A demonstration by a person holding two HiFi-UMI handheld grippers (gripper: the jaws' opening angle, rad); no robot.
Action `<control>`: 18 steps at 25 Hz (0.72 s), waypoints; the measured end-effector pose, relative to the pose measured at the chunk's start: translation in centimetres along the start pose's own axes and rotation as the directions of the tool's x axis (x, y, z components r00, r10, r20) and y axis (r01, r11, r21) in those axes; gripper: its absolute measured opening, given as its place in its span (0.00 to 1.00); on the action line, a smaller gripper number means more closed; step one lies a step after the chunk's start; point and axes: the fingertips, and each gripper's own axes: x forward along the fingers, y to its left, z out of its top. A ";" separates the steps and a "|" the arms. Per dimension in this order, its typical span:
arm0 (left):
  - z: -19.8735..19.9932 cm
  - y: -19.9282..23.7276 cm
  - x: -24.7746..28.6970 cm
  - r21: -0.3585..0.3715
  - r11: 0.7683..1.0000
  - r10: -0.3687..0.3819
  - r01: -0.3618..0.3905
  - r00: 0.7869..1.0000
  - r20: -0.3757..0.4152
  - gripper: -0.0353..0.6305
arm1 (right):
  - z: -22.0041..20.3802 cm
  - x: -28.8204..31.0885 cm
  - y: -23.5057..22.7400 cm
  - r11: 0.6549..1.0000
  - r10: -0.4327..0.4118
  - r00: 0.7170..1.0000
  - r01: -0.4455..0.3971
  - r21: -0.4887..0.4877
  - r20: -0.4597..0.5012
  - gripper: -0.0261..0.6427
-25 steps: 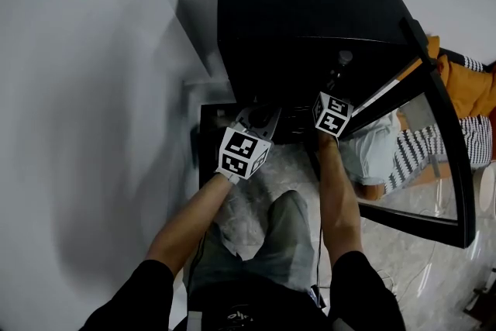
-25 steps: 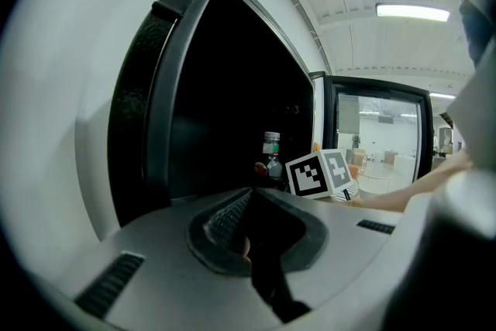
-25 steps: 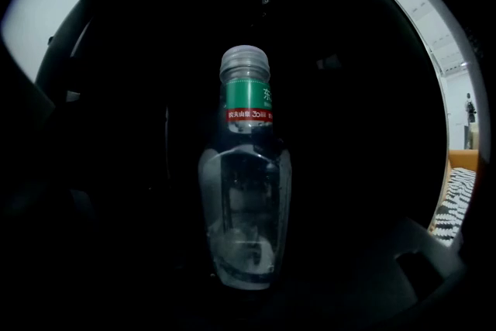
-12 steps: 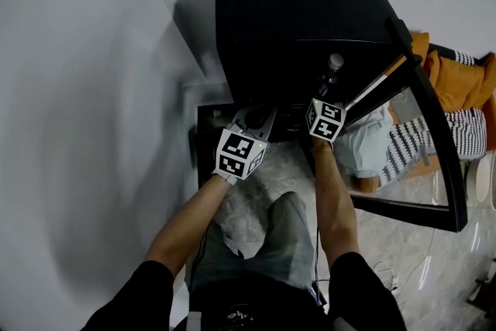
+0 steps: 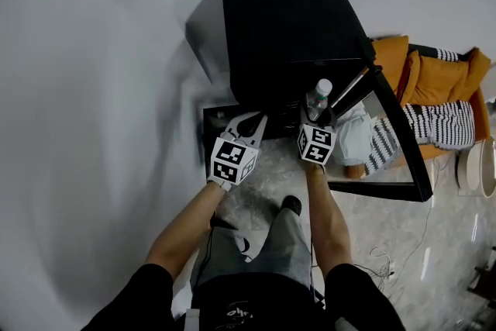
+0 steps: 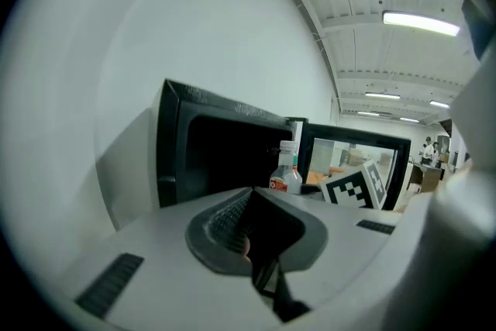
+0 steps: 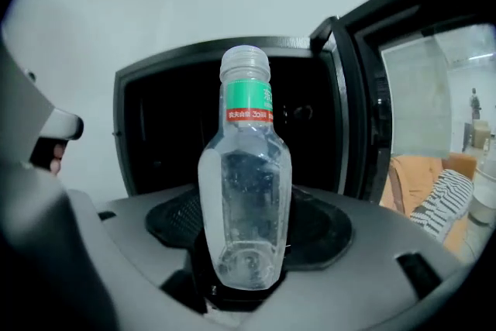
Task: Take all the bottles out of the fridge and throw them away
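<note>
view from above of a person's two forearms reaching toward a small black fridge (image 5: 279, 27) that stands on the floor against a white wall (image 5: 93, 89). the fridge's glass-paned door (image 5: 399, 151) hangs wide open to the person's right, and its far edge juts out over the pale marbled floor (image 5: 434, 244).

the right tongs (image 5: 316, 120) are clenched around the lower body of a clear plastic bottle (image 5: 317, 98) with a white cap and a green band at the neck. the bottle stands upright in the tongs, just in front of the dark fridge opening and close to the hinge side of the door. in the right gripper view the bottle fills the middle, with its base seated between the jaws and the fridge's black frame behind it.

the left tongs (image 5: 249, 122) hover just to the left of the right ones, apart from them and near the left edge of the fridge front. the left gripper view shows their jaws pressed together with nothing gripped.

the wall runs close along the fridge's left side. to the right, beyond the open door, lie orange cushions (image 5: 438, 74) and a striped cloth (image 5: 434, 128). the floor near the person's feet is open, with thin cables (image 5: 387, 267) at the lower right.
</note>
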 end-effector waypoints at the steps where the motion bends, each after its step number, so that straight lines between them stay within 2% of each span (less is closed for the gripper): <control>1: 1.2 -0.3 -1.0 -0.002 1.000 0.003 -0.003 1.000 0.001 0.06 | 1.0 -1.4 0.4 1.000 0.002 1.000 -0.002 0.005 -0.003 0.49; 5: 4.9 -1.7 -5.0 -0.024 0.999 0.026 -0.026 1.000 0.006 0.06 | 5.2 -6.5 2.1 1.000 0.019 1.000 -0.019 0.016 -0.004 0.49; 9: 7.1 -2.8 -7.7 -0.050 0.998 0.046 -0.045 0.999 0.017 0.06 | 8.8 -10.2 3.3 0.999 0.039 0.999 -0.039 -0.006 0.009 0.49; 14: 8.5 -3.5 -9.7 -0.053 0.997 0.061 -0.058 0.997 0.042 0.06 | 11.6 -12.3 4.1 0.998 0.065 0.997 -0.065 -0.027 0.035 0.49; 18: 8.9 -2.2 -11.3 -0.061 0.993 0.107 -0.104 0.993 0.054 0.06 | 12.3 -12.4 6.1 0.993 0.114 0.993 -0.112 -0.039 0.040 0.49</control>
